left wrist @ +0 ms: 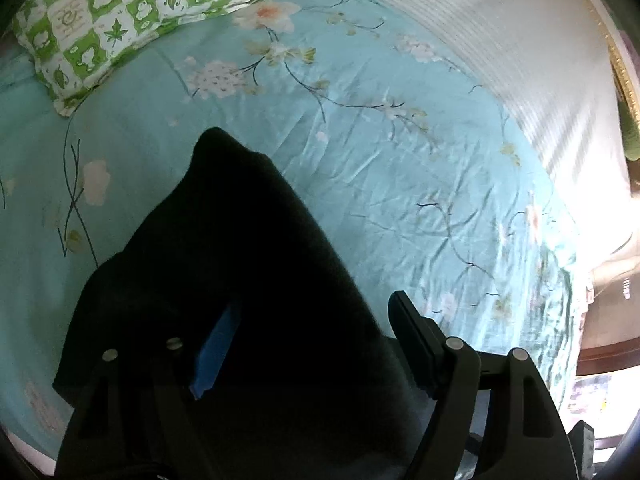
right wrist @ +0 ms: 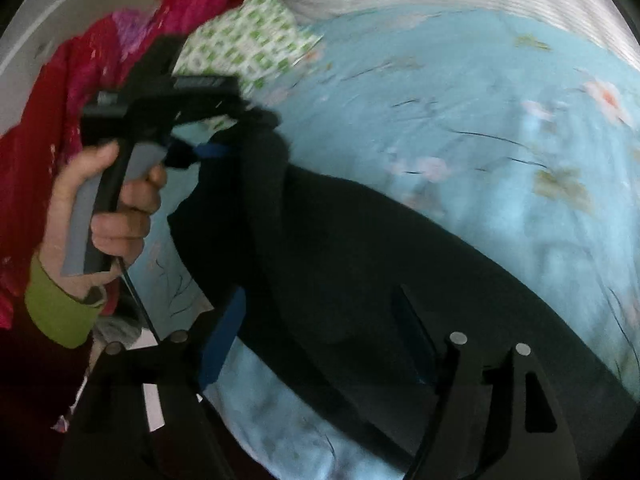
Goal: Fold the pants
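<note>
Since the black pants (right wrist: 360,264) lie folded on the blue bedsheet (right wrist: 500,128), long axis slanting up-left to lower-right, both the left claw (left wrist: 308,344) and right claw (right wrist: 320,340) hang wide and empty right above them, left nearer the bunched end.

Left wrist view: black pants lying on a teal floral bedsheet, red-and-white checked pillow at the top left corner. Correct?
One thing is off: the pillow is checked green and white, not red and white, as the left wrist view shows. The rest holds: the black pants lie on the teal floral bedsheet, and the pillow sits at the top left corner.
</note>
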